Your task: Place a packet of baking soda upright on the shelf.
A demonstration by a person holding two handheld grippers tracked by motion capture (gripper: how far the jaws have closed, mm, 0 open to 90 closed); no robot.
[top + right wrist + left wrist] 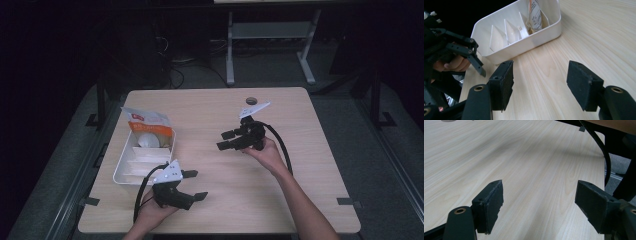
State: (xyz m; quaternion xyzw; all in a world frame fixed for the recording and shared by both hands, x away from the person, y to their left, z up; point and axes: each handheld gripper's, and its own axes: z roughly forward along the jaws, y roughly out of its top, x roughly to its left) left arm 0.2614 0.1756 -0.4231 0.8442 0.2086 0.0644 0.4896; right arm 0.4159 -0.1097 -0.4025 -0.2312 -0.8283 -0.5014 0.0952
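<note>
With both the left gripper (192, 185) and right gripper (226, 140) spread empty, the light, crinkly pouch (148, 125) at left in the white tray (121, 170) probably wanted pinching by its top edge.

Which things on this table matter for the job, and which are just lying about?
In play:
- white divided tray
- packet standing in its far compartment
- left gripper, open
- right gripper, open

Lying about:
- small round disc at the table's far edge

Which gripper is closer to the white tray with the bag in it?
The left. The left gripper hovers just off the near corner of the white tray, jaws open. The right gripper is out over the middle of the table, apart from the tray, jaws open and empty.
</note>
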